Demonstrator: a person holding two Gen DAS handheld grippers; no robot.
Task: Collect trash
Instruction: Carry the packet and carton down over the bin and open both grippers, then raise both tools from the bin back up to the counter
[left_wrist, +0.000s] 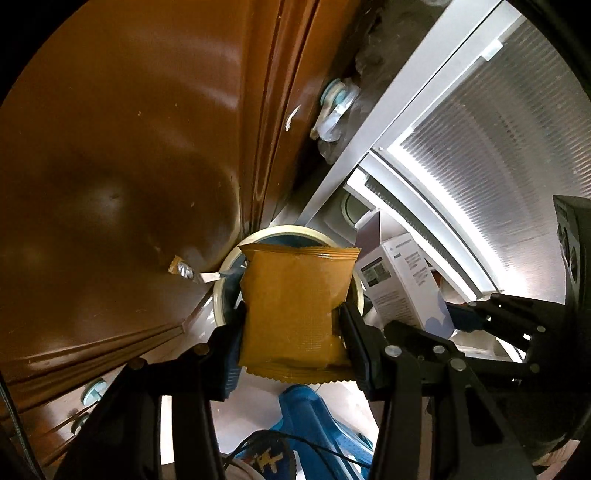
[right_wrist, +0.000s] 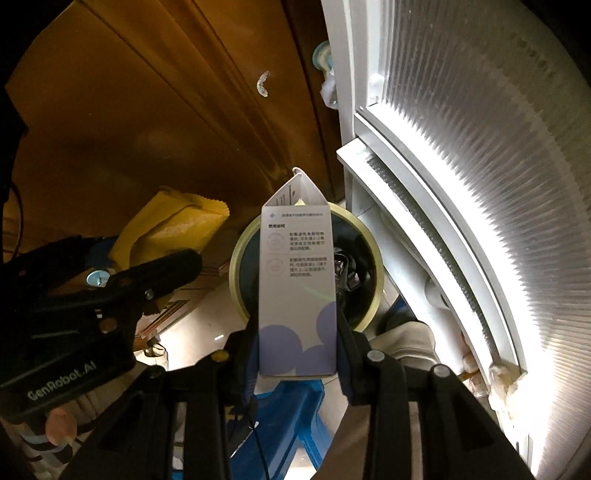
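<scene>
My left gripper (left_wrist: 291, 332) is shut on an orange-yellow snack packet (left_wrist: 295, 306) and holds it just above the round bin (left_wrist: 221, 291) with a cream rim. My right gripper (right_wrist: 297, 350) is shut on a white carton box (right_wrist: 297, 280) with purple shapes and printed text, upright over the same bin (right_wrist: 373, 251). The box also shows in the left wrist view (left_wrist: 402, 284), to the right of the packet. The packet shows in the right wrist view (right_wrist: 173, 229) at the left, with the left gripper (right_wrist: 147, 280) in front of it. Dark trash lies inside the bin.
A brown wooden table (left_wrist: 110, 147) fills the left, with a small foil wrapper (left_wrist: 184, 273) and a white scrap (left_wrist: 291, 118) on it. A white-framed ribbed glass door (right_wrist: 480, 184) stands on the right. A blue stool (right_wrist: 291, 413) is below.
</scene>
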